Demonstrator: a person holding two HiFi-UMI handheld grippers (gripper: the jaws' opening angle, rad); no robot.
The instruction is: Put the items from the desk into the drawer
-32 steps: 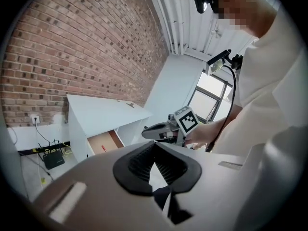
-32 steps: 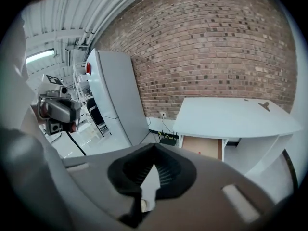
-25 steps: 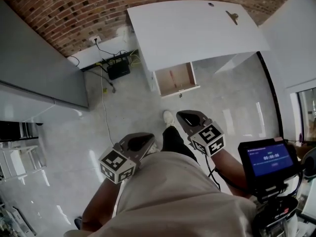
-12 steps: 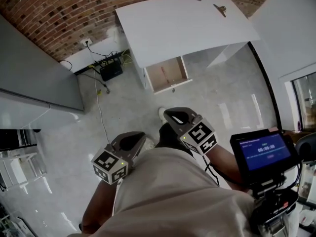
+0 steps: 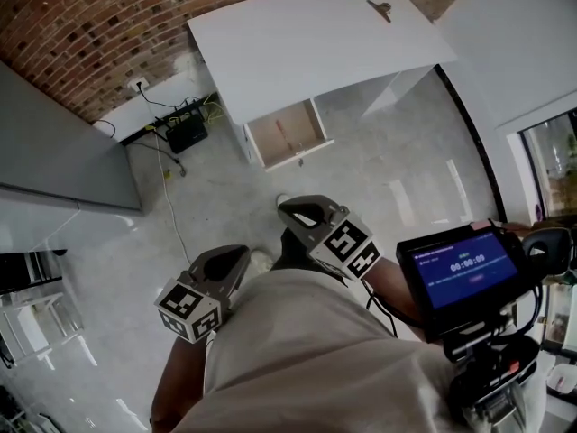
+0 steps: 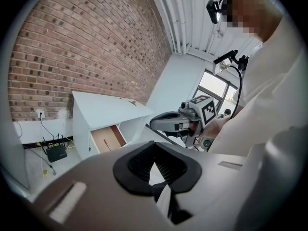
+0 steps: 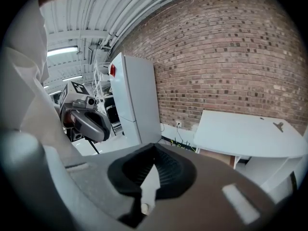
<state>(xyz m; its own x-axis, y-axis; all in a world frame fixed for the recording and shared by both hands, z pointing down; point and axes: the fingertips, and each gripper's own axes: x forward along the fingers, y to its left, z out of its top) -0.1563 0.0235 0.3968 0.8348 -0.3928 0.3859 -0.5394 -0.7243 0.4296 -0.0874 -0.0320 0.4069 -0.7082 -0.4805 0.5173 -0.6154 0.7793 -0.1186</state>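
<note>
A white desk [image 5: 297,43] stands against the brick wall, its drawer [image 5: 284,132] pulled open with a thin red item [image 6: 107,144] lying inside. One small dark object [image 5: 380,9] lies near the desk's far right corner; it also shows as a small dark object [image 7: 278,125] in the right gripper view. Both grippers are held close to the person's torso, far from the desk. The left gripper [image 5: 242,254] is shut and empty, as is the right gripper [image 5: 287,209]. Each gripper view shows its jaws meeting with nothing between them.
A black box with cables [image 5: 185,133] sits on the floor left of the desk. A grey cabinet [image 5: 63,152] fills the left side. A tall white cabinet [image 7: 134,100] stands by the wall. A device with a blue screen [image 5: 462,271] hangs at the person's right.
The desk and drawer have drifted left and up in the head view as the person shifts. Both grippers stay shut near the torso.
</note>
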